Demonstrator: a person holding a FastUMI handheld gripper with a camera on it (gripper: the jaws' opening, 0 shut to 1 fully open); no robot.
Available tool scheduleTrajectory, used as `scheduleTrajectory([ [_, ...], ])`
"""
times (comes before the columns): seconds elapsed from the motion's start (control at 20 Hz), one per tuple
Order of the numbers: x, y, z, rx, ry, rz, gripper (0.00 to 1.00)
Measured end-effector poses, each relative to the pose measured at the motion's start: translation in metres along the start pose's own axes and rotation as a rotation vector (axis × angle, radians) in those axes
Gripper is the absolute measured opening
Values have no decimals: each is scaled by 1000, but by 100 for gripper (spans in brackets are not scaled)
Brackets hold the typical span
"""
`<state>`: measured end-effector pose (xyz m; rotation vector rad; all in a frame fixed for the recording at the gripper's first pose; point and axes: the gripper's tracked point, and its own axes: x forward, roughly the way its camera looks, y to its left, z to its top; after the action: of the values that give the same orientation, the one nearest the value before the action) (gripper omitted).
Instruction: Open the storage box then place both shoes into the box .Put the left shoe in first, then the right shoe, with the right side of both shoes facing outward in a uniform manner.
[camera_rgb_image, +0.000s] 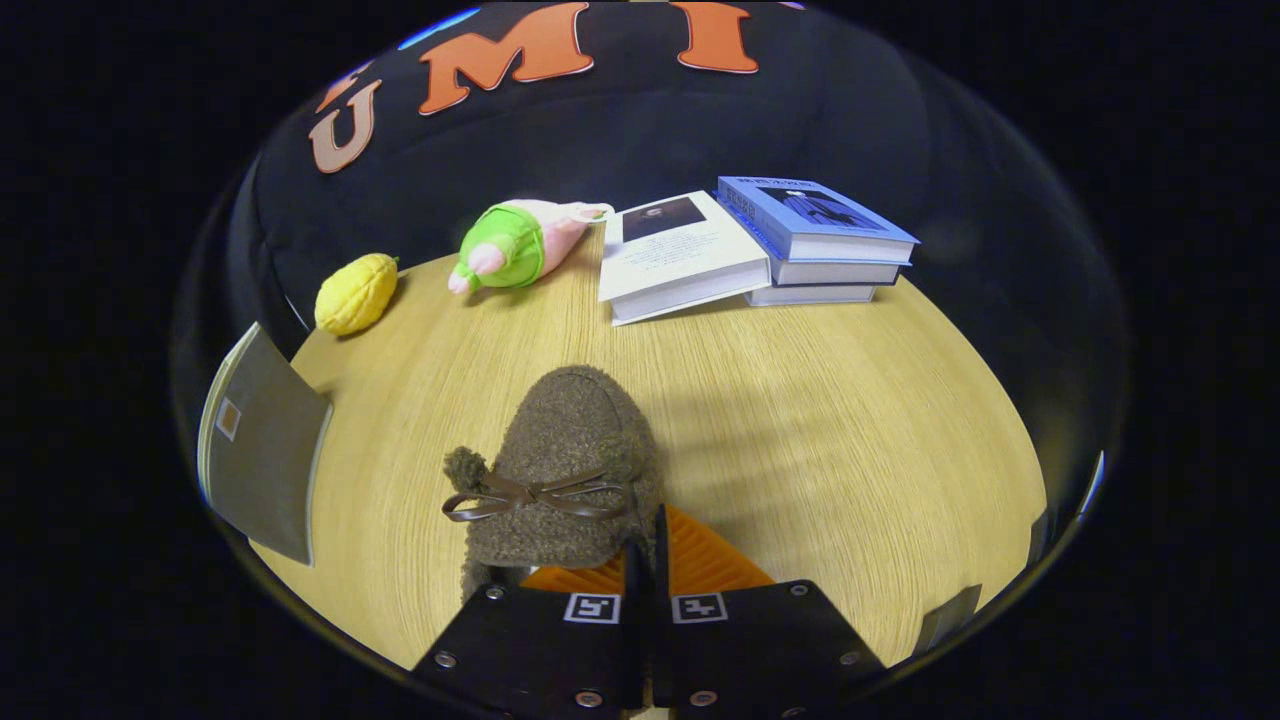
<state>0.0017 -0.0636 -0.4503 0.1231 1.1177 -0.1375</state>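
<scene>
Brown fuzzy shoe (565, 470) at lower centre of the frame, toe pointing away toward the books, small bow across the top. Held by its near rim at the heel end, apparently so the toe hangs free ahead and the shoe can be carried and turned to show the wanted side. Gripper (645, 555) narrow, fingers nearly together, seemingly pinching the shoe's right-hand rim between them; hard to confirm that both press on it, since the shoe hides one side. Whether the shoe rests on the tabletop (800, 420) or hangs just above it cannot be told. Left or right shoe: cannot be told either.

Further out, at left of the frame, a grey flat panel (262, 455) with a small square tag, standing at the tabletop's edge, possibly part of the storage box or its lid. At upper left, a yellow plush toy (356, 293); beside it, toward upper centre, a green and pink plush toy (515, 245). At upper right, a white book (680, 258) leaning against a stack of blue books (815, 240), well clear of the shoe's likely path.
</scene>
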Motion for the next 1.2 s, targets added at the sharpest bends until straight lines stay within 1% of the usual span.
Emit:
scheduleTrajectory([
  [0.25,-38,60,33,-16,-44,99,4],
  [0.45,-68,116,60,-82,-80,155,4],
  [0.65,-92,181,81,-123,-99,231,4],
  [1.05,-126,308,96,-137,-86,391,4],
  [1.2,-135,349,95,-130,-69,429,4],
])
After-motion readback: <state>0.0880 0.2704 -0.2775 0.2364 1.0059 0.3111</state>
